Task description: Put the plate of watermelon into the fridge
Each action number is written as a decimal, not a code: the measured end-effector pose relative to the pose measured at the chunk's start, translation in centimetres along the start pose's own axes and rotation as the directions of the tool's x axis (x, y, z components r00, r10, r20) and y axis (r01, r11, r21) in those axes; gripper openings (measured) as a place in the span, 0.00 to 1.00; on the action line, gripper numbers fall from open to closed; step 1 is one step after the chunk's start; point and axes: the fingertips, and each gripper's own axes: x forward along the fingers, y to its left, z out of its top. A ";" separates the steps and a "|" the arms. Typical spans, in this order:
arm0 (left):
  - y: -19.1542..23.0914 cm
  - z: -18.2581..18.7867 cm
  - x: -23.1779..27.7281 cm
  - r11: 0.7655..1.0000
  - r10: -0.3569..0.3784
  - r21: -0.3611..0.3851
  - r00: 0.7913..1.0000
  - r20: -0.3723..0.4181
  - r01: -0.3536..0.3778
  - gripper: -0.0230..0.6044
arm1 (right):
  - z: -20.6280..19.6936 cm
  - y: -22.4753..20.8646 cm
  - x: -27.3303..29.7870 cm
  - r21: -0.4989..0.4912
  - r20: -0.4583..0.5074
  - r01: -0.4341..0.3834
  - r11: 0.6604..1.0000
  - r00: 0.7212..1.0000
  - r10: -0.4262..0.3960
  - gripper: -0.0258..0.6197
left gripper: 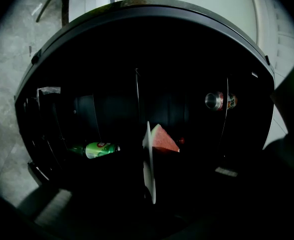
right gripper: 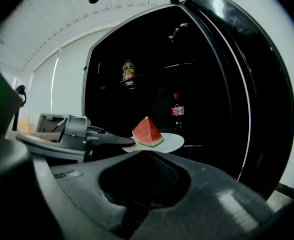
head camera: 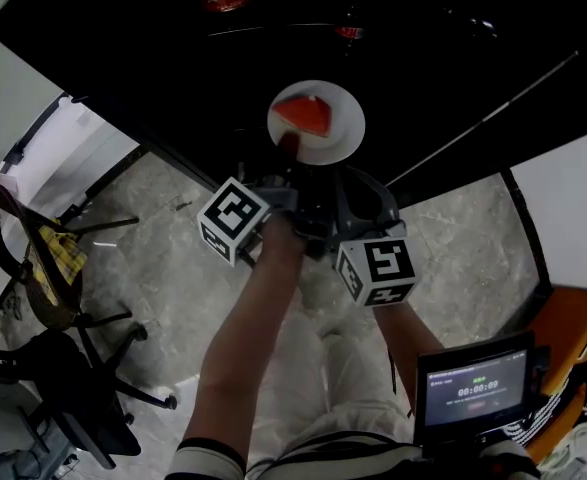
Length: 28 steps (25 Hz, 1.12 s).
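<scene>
Far left first: our left gripper [head camera: 287, 153] is clenched on the near rim of the plate [head camera: 341, 128]. Its own view shows the plate edge-on, running straight out btw. the jaws, w/ the watermelon [head camera: 303, 116] wedge on the far half. So the load lies dead ahead of the left jaws, along their axis. From the right gripper view the plate looks approx. level, wedge point up.

The plate hangs at the mouth of the open fridge [right gripper: 222, 84], dark interior behind it. We can't tell whether it touches a shelf yet; prob. not. Inside, a green can [left gripper: 99, 149] lies on its side, off to the left of the plate's line. A cola bottle [right gripper: 176, 110] stands deeper in, behind the plate as we see it.

To the right, our right gripper [right gripper: 142, 156] sits low, just beside the left one. Its tips are together w/ nothing btw. them, and as far as we can judge it isn't touching the plate.

So the left gripper carries the job. We reckon the next move is a straight push fwd along the jaw axis, plate flat, set down short of the bottle, then let go.
</scene>
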 end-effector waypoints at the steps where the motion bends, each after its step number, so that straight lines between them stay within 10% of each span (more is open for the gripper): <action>1: 0.1 0.0 0.1 1.000 0.001 -0.002 1.000 0.003 -0.001 0.10 | 0.0 -0.1 0.1 0.003 -0.001 -0.001 1.000 1.000 0.001 0.04; 23: -0.3 0.1 2.0 0.999 -0.029 0.028 0.993 -0.111 0.032 0.12 | -0.7 -0.2 2.5 0.013 -0.083 -0.007 1.000 0.997 0.008 0.04; 28: -1.0 0.7 0.4 0.990 -0.027 0.134 0.994 -0.103 0.041 0.15 | -0.6 -0.3 2.4 0.037 -0.083 0.006 0.999 0.997 -0.003 0.04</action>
